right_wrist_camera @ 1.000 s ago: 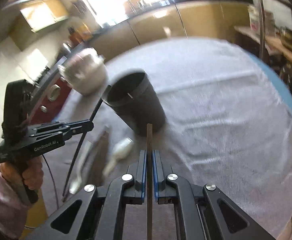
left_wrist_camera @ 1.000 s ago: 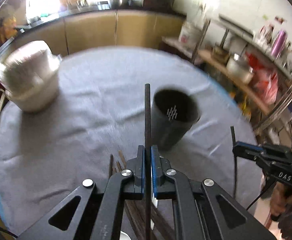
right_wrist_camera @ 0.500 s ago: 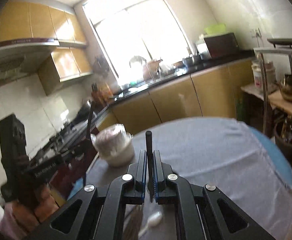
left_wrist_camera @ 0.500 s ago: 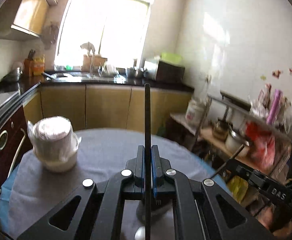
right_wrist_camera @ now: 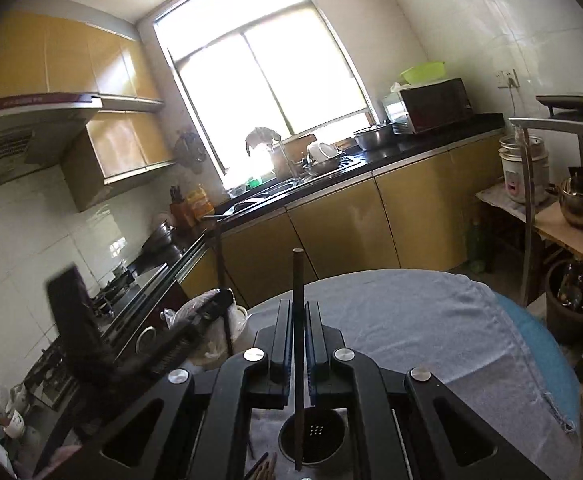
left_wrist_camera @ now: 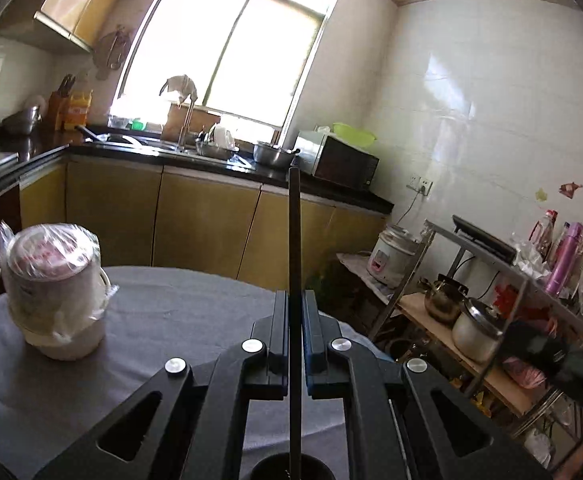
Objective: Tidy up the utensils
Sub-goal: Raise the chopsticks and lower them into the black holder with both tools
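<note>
Both pairs of fingers are pinching a thin dark stick, one stick each, and I am holding both sticks straight up and down.

I am looking first at the big round table (right_wrist_camera: 431,320) with its grey cloth. On it, near me, the dark cup (right_wrist_camera: 314,436) is standing with its mouth open to the top. I can see little holes in its floor. In the left view only the rim of the cup (left_wrist_camera: 287,470) is showing, right at the bottom edge.

My right gripper (right_wrist_camera: 299,320) is squeezing its chopstick (right_wrist_camera: 298,344) near the middle. The top end is poking up past the fingers, and the bottom end is hanging down over the left part of the cup's mouth. I think the tip is already just inside the rim, but I cannot tell for sure.

My left gripper (left_wrist_camera: 294,312) is squeezing the other chopstick (left_wrist_camera: 294,264) the same way. Its long side is running straight down toward the cup rim below. I cannot see its tip.

So the cup is sitting right under both sticks, and both are pointing down at it. The right one is looking nearer to going in. A few more sticks (right_wrist_camera: 261,466) are lying flat on the cloth just left of the cup.
</note>
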Demonstrator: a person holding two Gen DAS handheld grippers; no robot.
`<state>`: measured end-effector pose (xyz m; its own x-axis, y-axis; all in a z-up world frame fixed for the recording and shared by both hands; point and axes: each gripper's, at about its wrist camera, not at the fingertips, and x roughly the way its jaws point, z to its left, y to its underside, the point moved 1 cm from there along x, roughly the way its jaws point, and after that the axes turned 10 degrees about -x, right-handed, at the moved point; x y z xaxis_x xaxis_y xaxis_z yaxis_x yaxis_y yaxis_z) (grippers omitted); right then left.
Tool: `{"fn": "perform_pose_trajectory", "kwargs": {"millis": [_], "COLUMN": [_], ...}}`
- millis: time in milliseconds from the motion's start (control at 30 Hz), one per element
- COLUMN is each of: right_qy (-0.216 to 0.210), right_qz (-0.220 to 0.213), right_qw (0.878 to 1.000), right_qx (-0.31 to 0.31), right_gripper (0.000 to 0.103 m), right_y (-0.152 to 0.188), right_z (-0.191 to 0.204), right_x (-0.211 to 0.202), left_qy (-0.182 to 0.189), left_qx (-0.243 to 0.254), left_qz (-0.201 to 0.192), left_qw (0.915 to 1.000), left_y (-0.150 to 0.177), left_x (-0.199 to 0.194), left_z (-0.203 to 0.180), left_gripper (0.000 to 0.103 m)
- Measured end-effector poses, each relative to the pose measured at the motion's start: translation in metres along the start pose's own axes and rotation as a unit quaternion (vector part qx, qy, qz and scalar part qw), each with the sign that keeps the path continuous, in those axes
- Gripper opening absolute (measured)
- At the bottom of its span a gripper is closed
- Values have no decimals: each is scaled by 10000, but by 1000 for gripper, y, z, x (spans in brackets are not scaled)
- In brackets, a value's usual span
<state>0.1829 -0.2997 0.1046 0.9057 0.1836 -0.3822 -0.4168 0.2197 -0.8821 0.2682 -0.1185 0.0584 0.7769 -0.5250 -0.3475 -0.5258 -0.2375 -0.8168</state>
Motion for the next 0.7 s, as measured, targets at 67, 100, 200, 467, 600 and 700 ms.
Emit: {"fn": "perform_pose_trajectory", "kwargs": {"millis": [67,100,200,467,600,700], "right_qy": [27,33,40,-3,12,63], "right_qz": [-1,-9,-67,-128,-251,-159], "right_qw": [10000,10000,9998,9995,9995,9998], "right_qx": [20,36,174,285,203,61], "right_gripper": [6,6,6,6,6,6], "right_y": [0,1,0,-12,-19,-14], "right_z": [-3,-5,-12,-14,-8,-3], "right_x": [4,4,9,20,17,19], "left_qy": [-69,-95,-174,-298,-309,-268], "left_qx": [-6,-28,-56,-82,-118,-147], "left_qz": [35,57,55,164,273,321], "left_qw": [10000,9999,9998,9994,9991,9990], "left_y": [7,11,20,38,48,53], "left_x": [12,16,26,40,43,41], "left_z": [3,5,12,28,34,36], "left_gripper": [6,6,6,6,6,6]}}
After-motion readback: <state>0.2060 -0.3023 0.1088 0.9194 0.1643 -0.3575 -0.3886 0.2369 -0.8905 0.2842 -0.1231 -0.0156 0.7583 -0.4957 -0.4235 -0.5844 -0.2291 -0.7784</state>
